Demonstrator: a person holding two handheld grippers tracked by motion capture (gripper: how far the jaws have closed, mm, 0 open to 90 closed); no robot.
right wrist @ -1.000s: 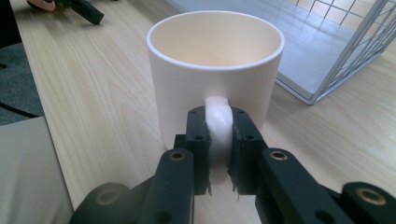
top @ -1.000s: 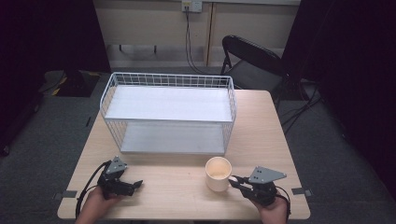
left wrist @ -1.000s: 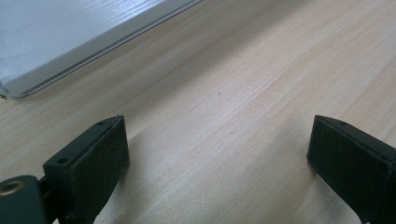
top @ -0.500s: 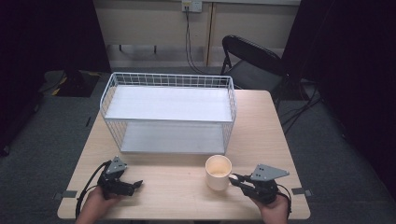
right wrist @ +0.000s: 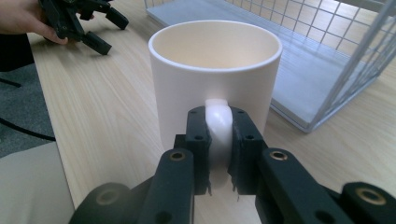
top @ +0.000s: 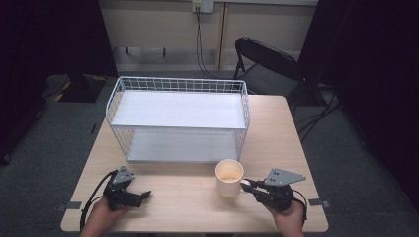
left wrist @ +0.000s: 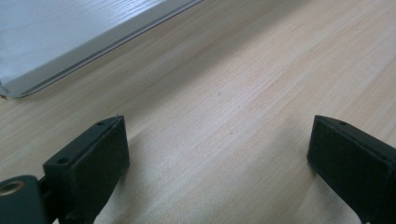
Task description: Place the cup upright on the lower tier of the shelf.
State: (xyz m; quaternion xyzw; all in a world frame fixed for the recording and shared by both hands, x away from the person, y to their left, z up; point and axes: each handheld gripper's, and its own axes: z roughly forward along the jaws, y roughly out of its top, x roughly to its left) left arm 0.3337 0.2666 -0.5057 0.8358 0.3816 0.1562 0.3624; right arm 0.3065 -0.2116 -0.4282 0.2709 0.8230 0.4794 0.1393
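Observation:
A cream mug (top: 229, 177) (right wrist: 215, 70) stands upright on the wooden table, just in front of the wire rack. My right gripper (top: 248, 184) (right wrist: 218, 135) is shut on the mug's handle (right wrist: 218, 123), one black jaw on each side of it. My left gripper (top: 141, 196) (left wrist: 215, 149) lies low over the table near the front left, open, with bare wood between its jaws. It is also seen far off in the right gripper view (right wrist: 100, 28), held by a hand.
A white two-tier wire rack (top: 178, 121) (right wrist: 327, 56) fills the middle and back of the table (top: 192, 197); its lower shelf's corner (left wrist: 56, 42) lies ahead of my left gripper. A black folding chair (top: 269, 59) stands behind the table's right end.
My right gripper has edged left a little and its jaws have come onto the mug's handle. The left gripper and the mug stay where they were.

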